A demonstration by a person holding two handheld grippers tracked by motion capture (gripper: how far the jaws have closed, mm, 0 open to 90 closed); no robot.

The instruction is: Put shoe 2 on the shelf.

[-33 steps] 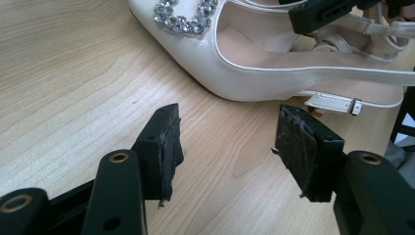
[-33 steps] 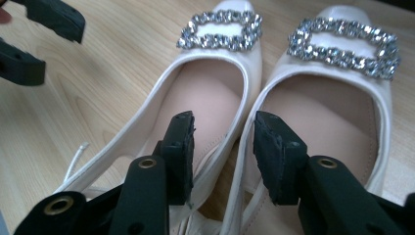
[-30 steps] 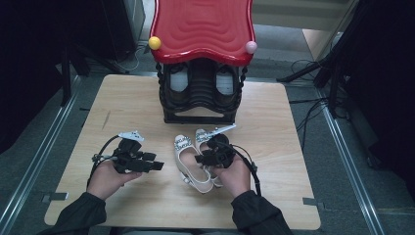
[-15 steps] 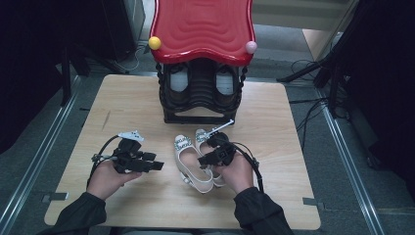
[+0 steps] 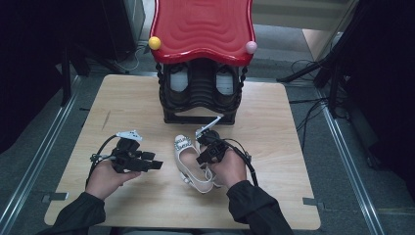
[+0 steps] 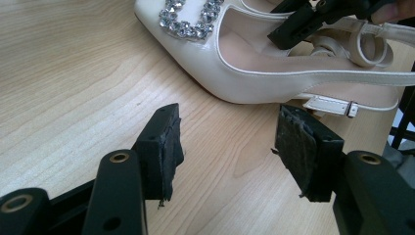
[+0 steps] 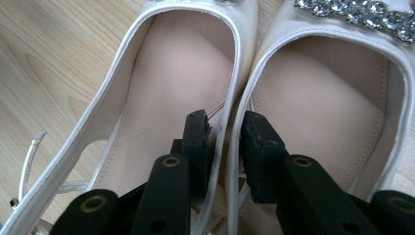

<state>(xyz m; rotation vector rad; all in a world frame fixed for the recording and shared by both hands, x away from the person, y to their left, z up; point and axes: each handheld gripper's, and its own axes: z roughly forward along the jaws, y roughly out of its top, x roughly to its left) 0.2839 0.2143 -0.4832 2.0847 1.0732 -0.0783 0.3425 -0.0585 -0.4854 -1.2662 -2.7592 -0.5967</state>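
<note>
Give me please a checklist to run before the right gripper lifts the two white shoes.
1. Right gripper jaws, just closing, straddle the adjoining inner walls of both white shoes: ok.
2. Pads pressing firmly on those walls: cannot tell.
3. Left gripper open, empty, beside the shoes: ok.
4. Slingback strap free of the jaws: cannot tell.
5. Free place on the shoe rack: cannot tell.

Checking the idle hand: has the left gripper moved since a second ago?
No. The left gripper sits at the same spot left of the shoes, same gap to the rack.
</note>
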